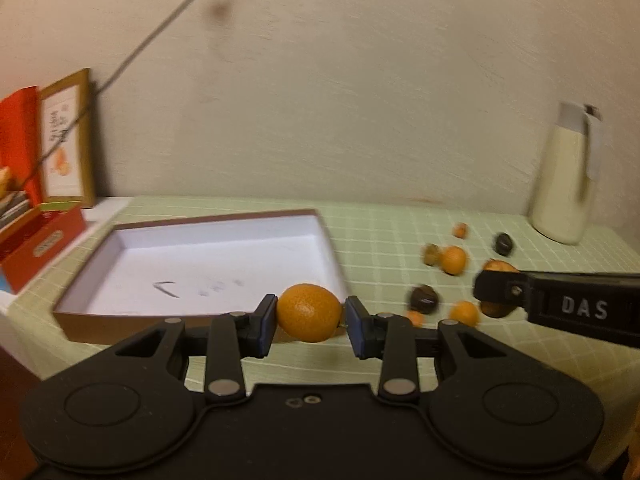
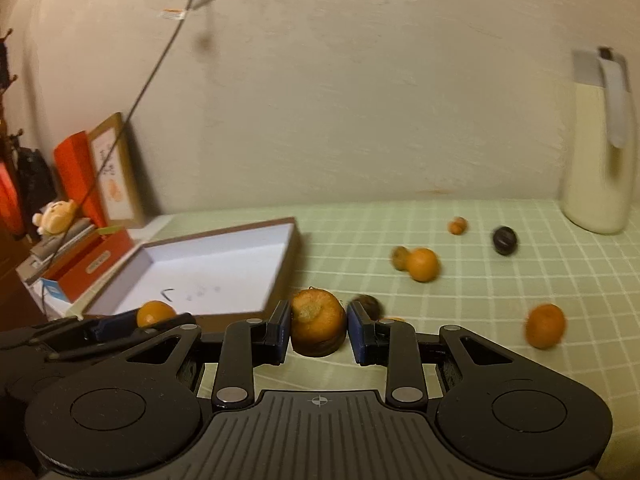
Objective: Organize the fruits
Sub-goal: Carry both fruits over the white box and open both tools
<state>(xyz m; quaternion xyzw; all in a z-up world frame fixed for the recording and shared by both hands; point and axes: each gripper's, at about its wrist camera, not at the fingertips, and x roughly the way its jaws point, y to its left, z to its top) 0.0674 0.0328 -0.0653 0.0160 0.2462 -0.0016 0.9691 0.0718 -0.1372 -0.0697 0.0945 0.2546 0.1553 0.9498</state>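
My left gripper (image 1: 310,318) is shut on an orange tangerine (image 1: 309,312), held near the front right corner of the shallow white-lined box (image 1: 192,272). My right gripper (image 2: 318,330) is shut on a second orange fruit (image 2: 318,326) with a rough stem end, just right of the box (image 2: 208,272). The right gripper also shows in the left wrist view (image 1: 496,292), and the left gripper with its tangerine (image 2: 155,313) in the right wrist view. Loose fruits lie on the green checked cloth: oranges (image 2: 423,265) (image 2: 545,326), a small orange one (image 2: 457,225), and dark round ones (image 2: 505,241) (image 1: 424,299).
A cream thermos jug (image 2: 596,152) stands at the back right. A red box (image 2: 90,264), a framed picture (image 2: 114,172) and a small plush toy (image 2: 56,216) sit to the left. A cable (image 2: 140,96) hangs from a wall socket. The wall bounds the table behind.
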